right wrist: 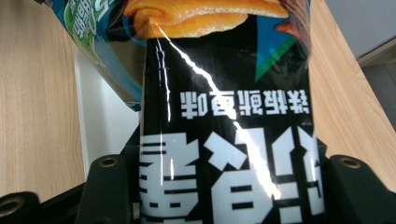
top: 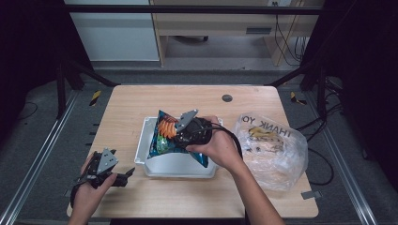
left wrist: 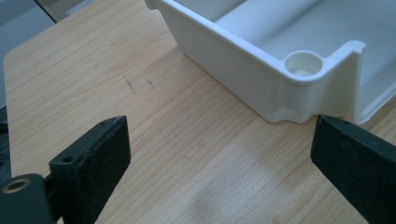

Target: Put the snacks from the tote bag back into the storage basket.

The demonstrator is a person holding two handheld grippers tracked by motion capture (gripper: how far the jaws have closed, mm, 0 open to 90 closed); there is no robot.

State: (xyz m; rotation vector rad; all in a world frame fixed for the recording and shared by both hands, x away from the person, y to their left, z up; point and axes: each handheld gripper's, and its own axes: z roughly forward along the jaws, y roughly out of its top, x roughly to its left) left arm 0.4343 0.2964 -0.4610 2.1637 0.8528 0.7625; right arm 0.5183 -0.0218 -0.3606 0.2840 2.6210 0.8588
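light wood table (top: 141, 197) carries a clear plastic bag (top: 274, 150) at its right side and a white bin (top: 178, 164) at the middle. blue-black snack bag (top: 173, 136) sits tilted over the bin, clamped between the jaws of the right gripper (top: 187, 133), print upside down in the right gripper view. left gripper (top: 123, 176) rests on the table just left of the bin's near corner, jaws wide apart, nothing between them.

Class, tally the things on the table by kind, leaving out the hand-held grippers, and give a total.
Snack bags: 1
White trays: 1
Clear plastic bags: 1
Total: 3
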